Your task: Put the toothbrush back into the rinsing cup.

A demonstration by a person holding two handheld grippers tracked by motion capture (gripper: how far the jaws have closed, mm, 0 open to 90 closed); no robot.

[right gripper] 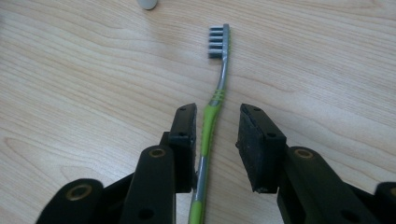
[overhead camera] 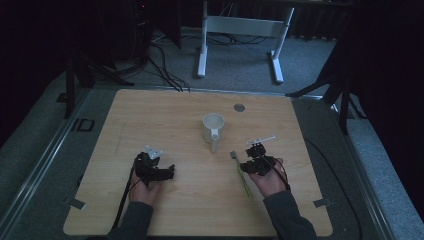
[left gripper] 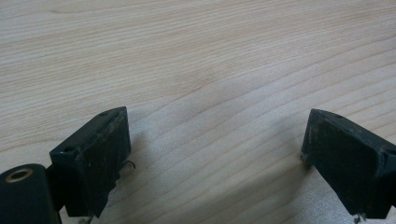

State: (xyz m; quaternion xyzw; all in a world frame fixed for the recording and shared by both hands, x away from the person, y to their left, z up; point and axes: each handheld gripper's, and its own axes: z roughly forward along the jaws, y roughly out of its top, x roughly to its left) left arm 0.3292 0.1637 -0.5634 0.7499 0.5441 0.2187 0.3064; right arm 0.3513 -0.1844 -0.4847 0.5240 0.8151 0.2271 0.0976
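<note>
A green and grey toothbrush (right gripper: pixel 213 122) lies flat on the wooden table (overhead camera: pixel 165 115), with its bristle head pointing away from my right gripper (right gripper: pixel 218 112). The handle runs between that gripper's two jaws: the left jaw stands right beside it and the right jaw is a finger's width off, so the gripper is open. From above, the toothbrush (overhead camera: pixel 244 179) lies just left of the right gripper (overhead camera: pixel 247 167). A white mug (overhead camera: pixel 213 129) stands upright mid-table, beyond both hands. My left gripper (left gripper: pixel 218 116) is wide open over bare wood, seen low at the left (overhead camera: pixel 169 172).
A small grey disc (overhead camera: pixel 239 107) is set into the table behind the mug. A white desk frame (overhead camera: pixel 240 30) and cables (overhead camera: pixel 165 70) are on the floor past the far edge. A white edge of something (right gripper: pixel 148 3) peeks in at the top of the right gripper view.
</note>
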